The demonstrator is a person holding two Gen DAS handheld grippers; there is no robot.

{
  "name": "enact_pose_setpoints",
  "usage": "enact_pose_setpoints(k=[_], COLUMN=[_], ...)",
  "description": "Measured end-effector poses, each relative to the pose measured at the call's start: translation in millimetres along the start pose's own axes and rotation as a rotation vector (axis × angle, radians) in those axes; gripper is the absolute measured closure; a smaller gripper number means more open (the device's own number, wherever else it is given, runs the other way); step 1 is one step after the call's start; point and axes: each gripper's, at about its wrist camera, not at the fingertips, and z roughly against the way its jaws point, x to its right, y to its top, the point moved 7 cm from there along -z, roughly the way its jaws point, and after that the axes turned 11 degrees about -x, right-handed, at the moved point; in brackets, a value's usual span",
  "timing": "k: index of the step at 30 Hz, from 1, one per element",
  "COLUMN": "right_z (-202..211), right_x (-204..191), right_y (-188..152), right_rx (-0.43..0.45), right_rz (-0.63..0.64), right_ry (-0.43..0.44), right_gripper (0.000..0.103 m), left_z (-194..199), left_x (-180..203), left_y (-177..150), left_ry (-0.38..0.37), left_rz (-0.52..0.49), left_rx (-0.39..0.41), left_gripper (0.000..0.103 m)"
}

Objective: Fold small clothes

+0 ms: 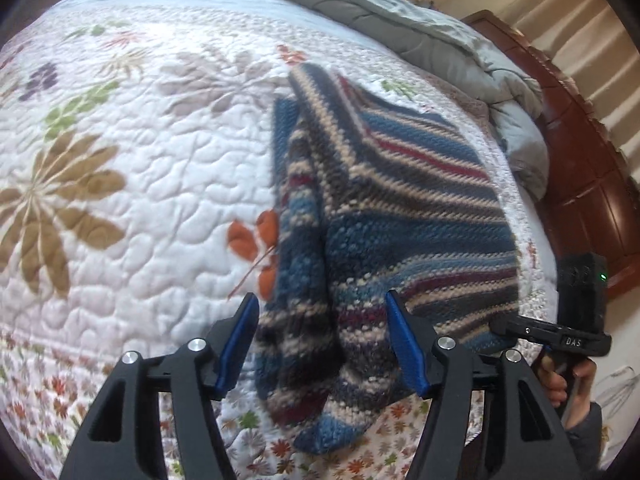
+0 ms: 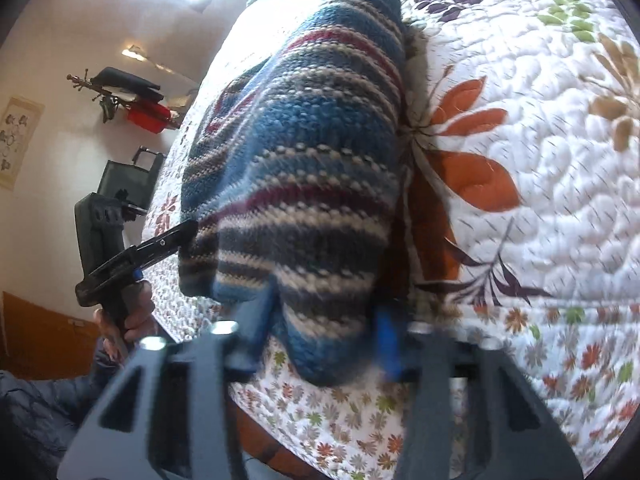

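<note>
At the bottom of the left wrist view, the left hand-held gripper point(image 1: 320, 312) stands released, its blue fingers point(image 1: 404, 344) spread over the near end of the sweater point(image 1: 384, 208). In the right wrist view, the right hand-held gripper point(image 2: 324, 320) straddles the sweater's near tip; motion blur hides whether it pinches. The sweater lies folded on the bed point(image 1: 140, 160), right of centre, with a duvet point(image 1: 420, 32) beyond at upper right.

I am working over a bed point(image 1: 592, 184) with a dark red-brown wooden frame along its far side. A white quilted bedspread point(image 1: 160, 184) printed with brown, orange, green and purple leaves covers it. A striped knit sweater point(image 1: 384, 216) in blue, cream, grey and maroon lies bunched on the bedspread near its front edge, and a rumpled grey-green comforter point(image 1: 420, 36) lies heaped along the far side.
</note>
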Motion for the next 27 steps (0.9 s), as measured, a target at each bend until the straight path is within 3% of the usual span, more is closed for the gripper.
enact_pose_setpoints(k=[4, 12, 17, 18, 22, 27], right_z=[-1, -15, -6, -4, 16, 24], right_x=[9, 35, 18, 13, -7, -34], right_y=[-3, -19, -31, -32, -57, -80], right_rx=[0.017, 0.012, 0.068, 0.082, 0.157, 0.197], right_rz=[-0.064, -0.126, -0.127, -0.118, -0.107, -0.094], right_ry=[0.037, -0.018, -0.098, -0.124, -0.260, -0.405], right_gripper=[0.079, 0.076, 0.045, 0.044, 0.019, 0.013], left_z=[-6, -21, 0, 6, 31, 55], left_x=[-8, -19, -9, -6, 5, 10], left_y=[-7, -16, -23, -25, -38, -55], left_ry=[0.025, 0.039, 0.095, 0.109, 0.242, 0.329], left_rz=[0.012, 0.041, 0.056, 0.047, 0.002, 0.003], left_rx=[-0.011, -0.019, 0.020, 0.026, 0.055, 0.092], left_gripper=[0.038, 0.030, 0.030, 0.031, 0.023, 0.019])
